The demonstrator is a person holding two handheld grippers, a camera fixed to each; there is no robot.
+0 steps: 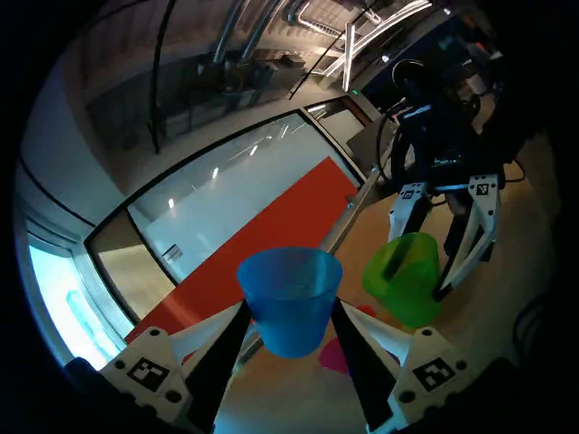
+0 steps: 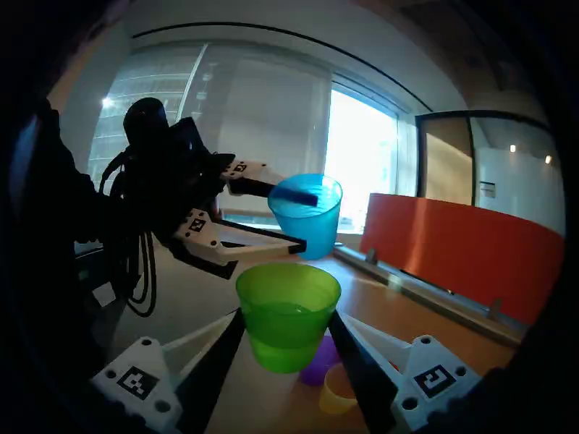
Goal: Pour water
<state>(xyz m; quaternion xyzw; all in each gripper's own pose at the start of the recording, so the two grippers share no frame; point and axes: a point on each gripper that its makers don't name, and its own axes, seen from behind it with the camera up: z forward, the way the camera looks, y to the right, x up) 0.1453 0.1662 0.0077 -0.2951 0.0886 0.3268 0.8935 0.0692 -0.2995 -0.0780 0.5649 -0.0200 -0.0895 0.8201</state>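
**Wood-topped desk, one cup in each pair of tongs**

Nearest in the left gripper view, the left tongs (image 1: 291,307) are clamped on a blue cup (image 1: 291,289), a finger pressed to each side, the cup upright above the desk (image 1: 499,289); just under it lies a pink thing (image 1: 334,358), too hidden to name. Beyond and to the side, the right tongs (image 1: 416,286) grip a green cup (image 1: 405,278), which leans in this view; farther back run an orange partition (image 1: 289,217), glass panels and ceiling pipes.

Nearest in the right gripper view, the right tongs (image 2: 288,318) are clamped on the green cup (image 2: 288,311), both fingers against its wall; a darker band in its lower half reads as water. Close below it on the desk (image 2: 405,311) stand a purple cup (image 2: 318,365) and a yellow cup (image 2: 336,390), side by side. Past the green cup and higher, the left tongs (image 2: 304,220) hold the blue cup (image 2: 307,217), near the green cup's rim but apart from it; whether the blue one holds water I cannot tell. Behind are the orange partition (image 2: 463,246) and a bright window (image 2: 354,159).
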